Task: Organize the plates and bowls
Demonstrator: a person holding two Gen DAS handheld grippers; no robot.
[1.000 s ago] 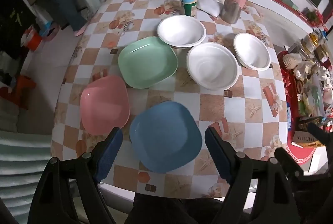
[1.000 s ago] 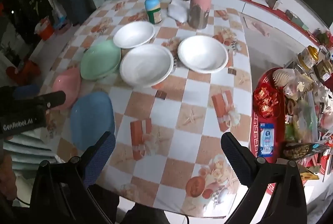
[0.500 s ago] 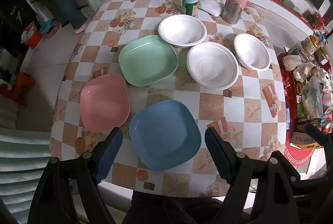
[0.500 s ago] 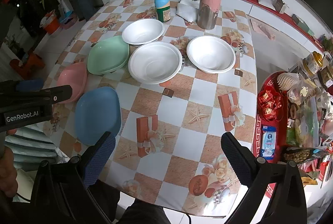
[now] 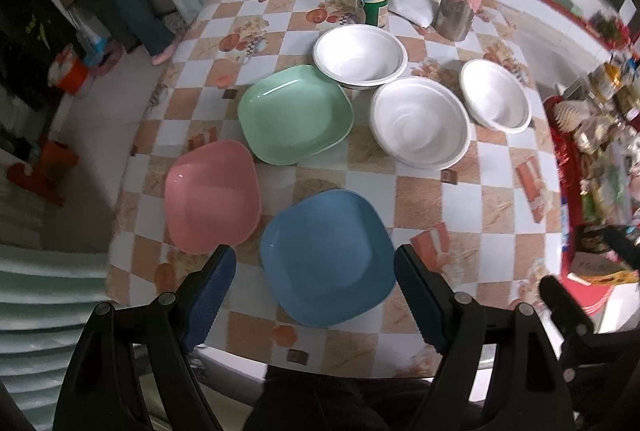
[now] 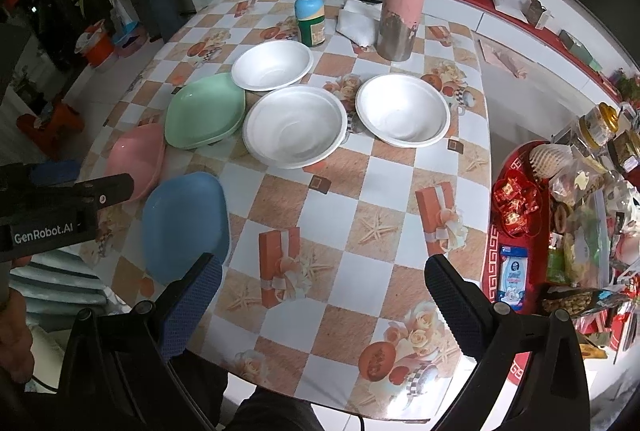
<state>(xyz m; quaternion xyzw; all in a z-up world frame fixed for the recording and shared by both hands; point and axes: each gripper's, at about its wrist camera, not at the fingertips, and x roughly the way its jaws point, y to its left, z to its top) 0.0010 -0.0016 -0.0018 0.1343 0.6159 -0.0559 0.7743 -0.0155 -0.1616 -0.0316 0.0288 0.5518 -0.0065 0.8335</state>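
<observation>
Plates lay separate on the table [image 5: 432, 199]: pink plate [image 5: 212, 197], green plate [image 5: 296, 115], blue plate [image 5: 326, 257], white bowls [image 5: 420, 127] rightward. Left gripper [image 5: 316, 295] and right gripper [image 6: 320, 295], both spread and empty, had backed off slightly; nothing stacked yet.

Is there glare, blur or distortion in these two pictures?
Left wrist view: small glare spots on the green plate and pink plate; right edge smeared; fisheye bends the table. Right wrist view: sharper; soft sheen inside the middle white bowl; corners dark.
</observation>
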